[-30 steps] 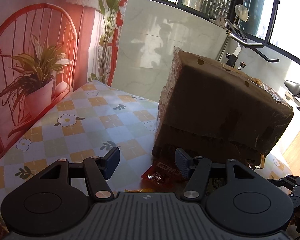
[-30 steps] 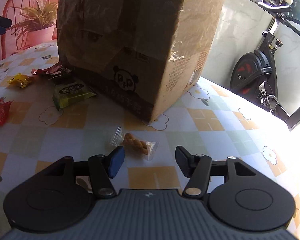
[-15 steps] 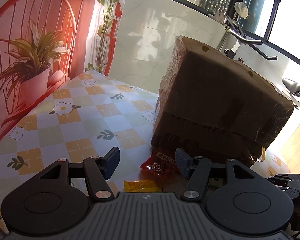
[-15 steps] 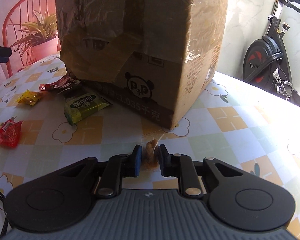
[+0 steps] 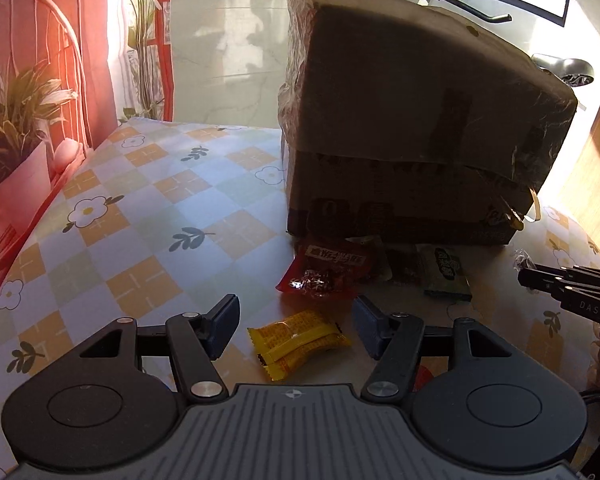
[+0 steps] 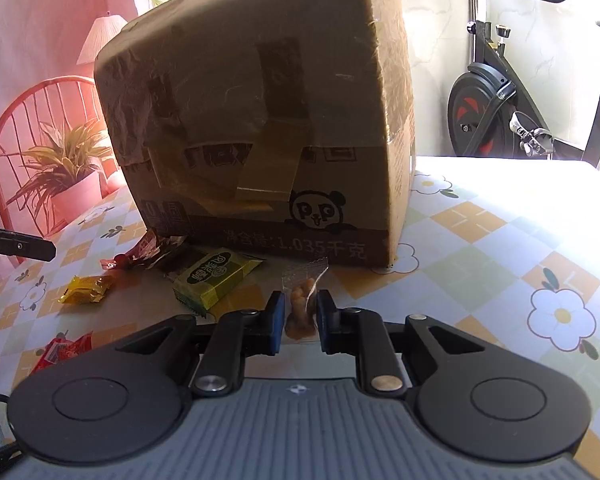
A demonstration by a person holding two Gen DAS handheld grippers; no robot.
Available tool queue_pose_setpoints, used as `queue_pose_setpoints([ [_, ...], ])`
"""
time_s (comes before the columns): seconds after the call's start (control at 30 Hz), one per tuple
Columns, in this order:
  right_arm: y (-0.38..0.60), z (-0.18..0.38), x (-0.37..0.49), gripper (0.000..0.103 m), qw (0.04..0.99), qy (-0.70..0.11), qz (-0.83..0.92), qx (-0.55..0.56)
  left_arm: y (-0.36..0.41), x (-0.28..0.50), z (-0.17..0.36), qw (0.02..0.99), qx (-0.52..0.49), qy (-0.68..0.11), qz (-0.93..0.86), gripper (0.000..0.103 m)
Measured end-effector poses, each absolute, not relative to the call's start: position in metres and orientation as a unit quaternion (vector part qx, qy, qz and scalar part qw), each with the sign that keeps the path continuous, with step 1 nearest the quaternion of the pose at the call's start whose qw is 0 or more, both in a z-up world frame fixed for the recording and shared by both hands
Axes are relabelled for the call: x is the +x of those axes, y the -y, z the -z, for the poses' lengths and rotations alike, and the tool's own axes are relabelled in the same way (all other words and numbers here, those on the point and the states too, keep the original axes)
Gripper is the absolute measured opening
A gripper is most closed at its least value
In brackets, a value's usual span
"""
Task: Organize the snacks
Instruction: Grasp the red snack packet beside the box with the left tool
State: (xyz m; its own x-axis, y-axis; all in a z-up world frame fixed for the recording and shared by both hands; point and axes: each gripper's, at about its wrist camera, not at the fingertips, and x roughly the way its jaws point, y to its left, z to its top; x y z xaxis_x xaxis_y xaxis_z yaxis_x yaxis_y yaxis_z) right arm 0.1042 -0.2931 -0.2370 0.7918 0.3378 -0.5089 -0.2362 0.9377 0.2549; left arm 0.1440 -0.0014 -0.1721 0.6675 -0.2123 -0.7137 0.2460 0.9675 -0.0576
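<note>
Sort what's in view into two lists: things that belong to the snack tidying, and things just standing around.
Part of the job:
- yellow candy
- red snack packet
- green snack packet
- clear-wrapped brown snack, held in the right gripper
- left gripper, open over the yellow candy
- cardboard box

Just standing around:
- exercise bike
- flowered tablecloth

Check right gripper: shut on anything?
Shut on the clear-wrapped twist snack: right gripper pads press both its sides, wrapper sticking up between them.

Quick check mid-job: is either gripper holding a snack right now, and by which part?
The right gripper is shut on the clear-wrapped twisted pastry, clamped across its middle. The left gripper is open, holding nothing, with the yellow candy between its fingers.
</note>
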Motion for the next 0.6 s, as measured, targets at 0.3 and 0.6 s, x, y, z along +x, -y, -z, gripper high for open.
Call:
queue_pose_setpoints([
  [0.3, 0.291, 0.24, 0.102, 0.019, 0.946, -0.279, -0.139, 0.084, 0.018, 0.177, 0.19, 0.905, 0.044, -0.389, 0.169, 0.073],
  [0.6, 0.293, 0.241, 0.101, 0.019, 0.945, -0.28, -0.141, 0.086, 0.038, 0.207, 0.215, 0.886, 0.117, -0.4, 0.203, 0.075],
])
